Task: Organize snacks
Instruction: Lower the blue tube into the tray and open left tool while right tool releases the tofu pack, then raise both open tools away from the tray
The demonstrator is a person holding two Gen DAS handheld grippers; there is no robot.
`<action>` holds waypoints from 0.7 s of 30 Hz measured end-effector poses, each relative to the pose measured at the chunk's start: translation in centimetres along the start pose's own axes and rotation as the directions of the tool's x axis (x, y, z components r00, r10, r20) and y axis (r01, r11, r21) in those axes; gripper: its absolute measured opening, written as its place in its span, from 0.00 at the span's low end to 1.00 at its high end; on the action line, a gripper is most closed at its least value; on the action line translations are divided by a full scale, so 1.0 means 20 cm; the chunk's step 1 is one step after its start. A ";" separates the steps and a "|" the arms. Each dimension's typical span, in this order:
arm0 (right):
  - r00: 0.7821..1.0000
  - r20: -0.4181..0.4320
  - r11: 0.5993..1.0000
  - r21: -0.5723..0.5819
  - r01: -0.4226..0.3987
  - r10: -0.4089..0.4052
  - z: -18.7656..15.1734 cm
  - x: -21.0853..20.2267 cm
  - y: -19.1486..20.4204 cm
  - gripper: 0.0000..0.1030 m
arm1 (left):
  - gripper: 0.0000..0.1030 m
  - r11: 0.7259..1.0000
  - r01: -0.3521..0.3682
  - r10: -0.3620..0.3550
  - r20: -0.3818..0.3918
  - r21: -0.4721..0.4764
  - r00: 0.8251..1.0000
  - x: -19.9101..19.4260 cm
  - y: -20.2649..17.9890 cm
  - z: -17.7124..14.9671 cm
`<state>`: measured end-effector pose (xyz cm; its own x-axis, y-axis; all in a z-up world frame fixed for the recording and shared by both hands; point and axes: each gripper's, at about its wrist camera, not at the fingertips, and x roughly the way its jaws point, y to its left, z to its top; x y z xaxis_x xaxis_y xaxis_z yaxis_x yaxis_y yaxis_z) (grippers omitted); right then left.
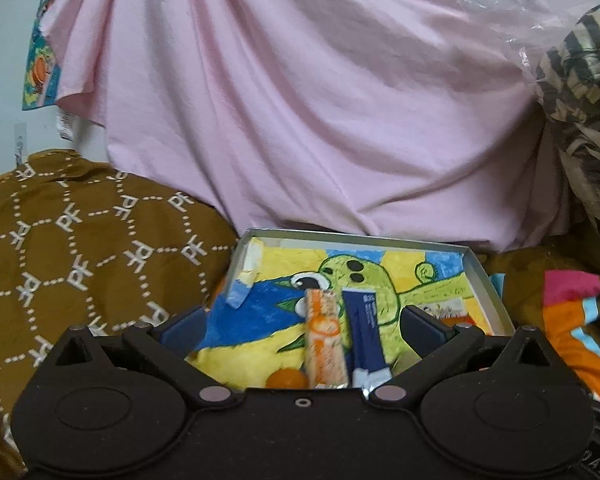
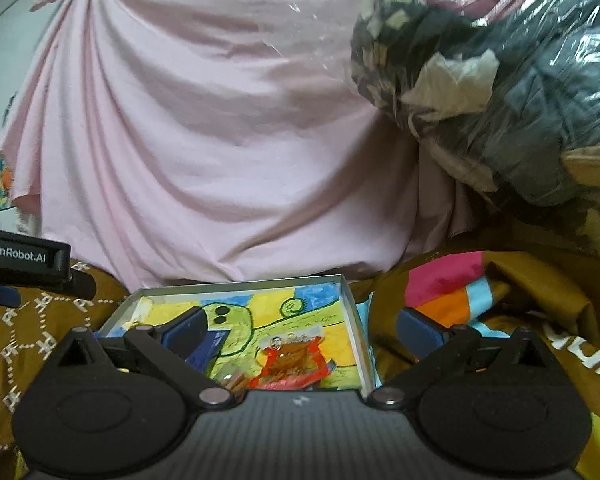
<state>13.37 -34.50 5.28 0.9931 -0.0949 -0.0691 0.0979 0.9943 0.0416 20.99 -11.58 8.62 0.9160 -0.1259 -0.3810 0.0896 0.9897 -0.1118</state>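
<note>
Between the wide-open fingers of my left tool (image 1: 302, 326), the orange snack bar (image 1: 324, 336) and blue snack bar (image 1: 366, 330) lie lengthwise in the tray (image 1: 478, 276), while my right tool (image 2: 300, 330), also wide open, is over the red snack packet (image 2: 289, 362).

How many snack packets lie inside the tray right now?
3 clear: orange stick and navy stick side by side, red packet farther right. Tool bodies hide the tray's near edge.

We cannot read the blurred print on the orange bar (image 1: 324, 338) or the blue bar (image 1: 367, 332). The red packet (image 2: 289, 364) has its near edge hidden behind our right tool (image 2: 300, 330).
</note>
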 end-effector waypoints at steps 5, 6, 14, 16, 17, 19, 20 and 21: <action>1.000 0.012 1.000 -0.013 -0.003 0.003 -0.01 -0.16 0.04 1.00 | 0.99 0.999 -0.002 0.001 0.007 0.047 1.000 -0.15 0.04 -0.10; 1.000 0.014 1.000 -0.015 -0.002 0.002 -0.01 -0.19 0.06 1.00 | 0.99 0.998 0.000 0.000 0.005 0.057 1.000 -0.18 0.04 -0.12; 1.000 -0.017 1.000 -0.006 -0.014 0.014 -0.07 -0.41 0.10 1.00 | 0.99 0.993 0.015 -0.012 -0.026 0.117 1.000 -0.34 0.09 -0.29; 0.999 -0.037 1.000 0.005 -0.013 0.013 -0.09 -0.44 0.10 1.00 | 0.99 0.993 0.015 -0.011 -0.040 0.116 0.999 -0.37 0.11 -0.32; 0.999 -0.047 1.000 0.013 -0.010 0.011 -0.10 -0.45 0.10 1.00 | 0.99 0.993 0.014 -0.009 -0.048 0.115 0.999 -0.38 0.12 -0.34; 0.998 -0.060 1.000 0.030 -0.009 0.011 -0.11 -0.48 0.10 1.00 | 0.99 0.994 0.012 -0.005 -0.061 0.110 0.998 -0.41 0.15 -0.38; 0.998 -0.067 0.999 0.039 -0.010 0.013 -0.11 -0.49 0.10 1.00 | 0.99 0.994 0.006 0.001 -0.067 0.107 0.998 -0.42 0.17 -0.40; 0.997 -0.073 0.999 0.046 -0.010 0.013 -0.12 -0.50 0.10 1.00 | 0.99 0.995 0.002 0.006 -0.072 0.104 0.997 -0.44 0.18 -0.42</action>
<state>3.38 -31.48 3.69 0.9870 -0.0779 -0.1407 0.0909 0.9919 0.0885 10.07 -7.43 3.88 0.8860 -0.1247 -0.4466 0.1313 0.9912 -0.0164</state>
